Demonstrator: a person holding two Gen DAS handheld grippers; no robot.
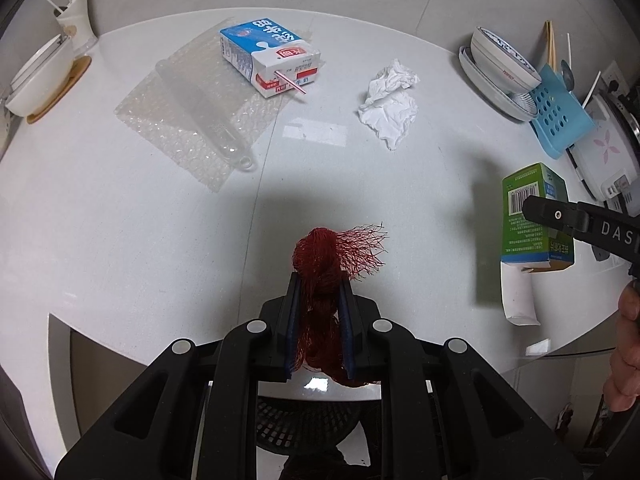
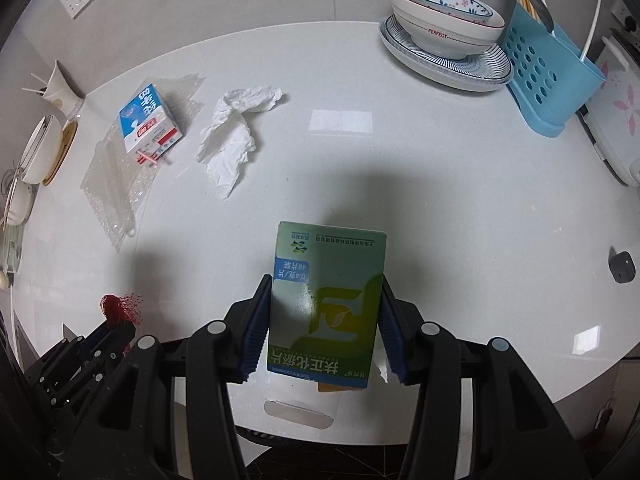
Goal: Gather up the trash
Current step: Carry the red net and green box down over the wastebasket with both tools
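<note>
Red mesh netting point(image 1: 320, 280), bunched into a wad, sits pinched between the nearly closed jaws of the left gripper point(image 1: 319, 288), while the right gripper point(image 2: 322, 292) clamps its jaws on the sides of a green carton point(image 2: 328, 304), both lifted above the white desk point(image 1: 120, 240). Beyond the jaws lie a crumpled white tissue point(image 1: 390, 106), a blue-and-white milk carton point(image 1: 270, 58) with a straw on bubble wrap point(image 1: 188, 120), and, further off to the right, stacked bowls point(image 2: 444, 28) beside a blue utensil holder point(image 2: 552, 76).
</note>
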